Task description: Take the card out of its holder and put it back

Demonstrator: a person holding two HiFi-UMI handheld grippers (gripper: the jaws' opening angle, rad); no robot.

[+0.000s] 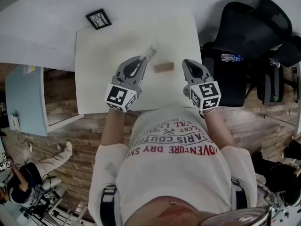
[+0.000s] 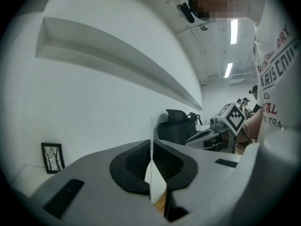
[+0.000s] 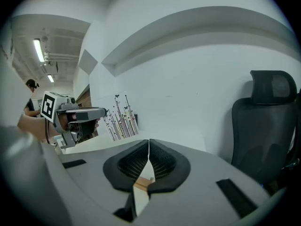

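My left gripper point(image 1: 143, 59) is shut on a pale card point(image 1: 151, 50) and holds it over the white table point(image 1: 103, 69), up and left of the small wooden holder point(image 1: 164, 67). The left gripper view shows the card edge-on point(image 2: 151, 173) pinched between the pads of that gripper point(image 2: 151, 145), with a bit of the holder point(image 2: 161, 201) below. My right gripper point(image 1: 186, 62) hovers just right of the holder, jaws shut and empty point(image 3: 149, 142). Its view shows the holder point(image 3: 142, 186) under the jaws and the card's printed line pattern point(image 3: 120, 117) in the left gripper point(image 3: 77, 114).
A small black picture frame point(image 1: 99, 19) lies at the table's far left corner. A black office chair point(image 1: 244, 36) stands right of the table with a water bottle point(image 1: 231, 58) on it. Another person point(image 1: 28, 173) sits on the floor at lower left.
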